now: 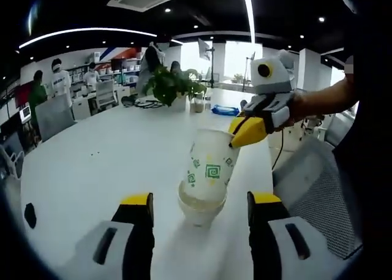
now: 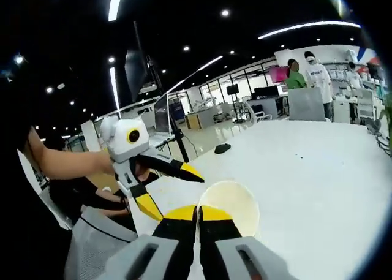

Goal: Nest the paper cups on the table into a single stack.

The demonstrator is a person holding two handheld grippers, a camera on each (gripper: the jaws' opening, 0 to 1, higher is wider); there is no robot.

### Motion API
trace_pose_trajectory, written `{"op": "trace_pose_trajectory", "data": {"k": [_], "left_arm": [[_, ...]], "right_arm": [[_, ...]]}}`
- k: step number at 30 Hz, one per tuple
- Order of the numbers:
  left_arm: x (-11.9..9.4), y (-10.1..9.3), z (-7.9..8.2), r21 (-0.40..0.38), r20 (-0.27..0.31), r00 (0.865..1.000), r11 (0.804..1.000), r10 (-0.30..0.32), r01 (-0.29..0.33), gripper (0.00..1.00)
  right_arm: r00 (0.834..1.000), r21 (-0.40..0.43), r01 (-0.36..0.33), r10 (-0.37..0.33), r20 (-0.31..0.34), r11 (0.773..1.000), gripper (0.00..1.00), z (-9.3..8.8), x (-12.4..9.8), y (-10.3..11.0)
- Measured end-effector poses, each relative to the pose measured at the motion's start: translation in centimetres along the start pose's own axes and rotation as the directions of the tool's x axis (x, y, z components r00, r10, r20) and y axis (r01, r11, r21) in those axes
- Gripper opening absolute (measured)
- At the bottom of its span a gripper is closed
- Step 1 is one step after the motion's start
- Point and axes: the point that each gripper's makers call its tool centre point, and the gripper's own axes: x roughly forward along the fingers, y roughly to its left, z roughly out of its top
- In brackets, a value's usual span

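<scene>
**A:** Item one: the upper paper cup (image 1: 210,163), white with green square motifs. Where did we log it?

**B:** Held at its rim by the right gripper (image 1: 245,132), mouth up, its base sunk into the lower paper cup (image 1: 200,208). In the right gripper view we looked down into its open mouth (image 2: 229,208), pinched at the near rim.

**A:** Long axis?

**B:** Tilted. In the left gripper view the top leaned toward the right gripper and the base pointed down into the lower cup, so the two axes were not yet in line. We judged the nesting begun but not seated.

**A:** Item two, the lower cup?

**B:** White, standing mouth up on the tabletop (image 1: 110,157), near its front edge, centred ahead of the left gripper (image 1: 200,217) and between its jaws.

**A:** Jaws, right?

**B:** Closed narrow on the upper cup's rim; we saw the yellow tips meeting at the wall.

**A:** Jaws, left?

**B:** Wide, one on each side of the lower cup and touching neither cup, as far as we could tell.

**A:** Which was nearer?

**B:** The left gripper flanked the lower cup; the right one gripped the upper. We judged that the next move would call for righting the upper cup over the lower and pressing straight down, perhaps with the left jaws steadying the base.

**A:** Surroundings?

**B:** A potted plant (image 1: 171,84) at the tabletop's far end, well apart from the cups.
</scene>
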Motion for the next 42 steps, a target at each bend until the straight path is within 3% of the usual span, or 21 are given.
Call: {"op": "trace_pose_trajectory", "data": {"k": [2, 19, 32, 42], "left_arm": [[-0.1, 0.0, -0.2, -0.003, 0.001, 1.000, 1.000, 0.004, -0.004, 0.65], [-0.3, 0.0, -1.1, -0.012, -0.010, 1.000, 1.000, 0.017, -0.017, 0.64], [-0.5, 0.0, -0.9, -0.011, -0.006, 1.000, 0.999, 0.031, -0.031, 0.64], [-0.8, 0.5, -1.1, -0.013, -0.006, 0.999, 0.999, 0.039, -0.039, 0.64]], "right_arm": [[1.000, -0.047, 0.005, -0.006, -0.025, 0.999, 0.00, -0.5, 0.4, 0.0], [0.997, -0.124, -0.007, -0.003, -0.077, 0.992, 0.00, -0.8, 1.0, 0.1], [0.992, -0.256, -0.015, -0.018, -0.123, 0.967, 0.00, -0.3, 0.9, -0.2], [0.989, -0.311, -0.030, -0.016, -0.145, 0.950, 0.00, 0.3, 0.7, -0.7]]}}
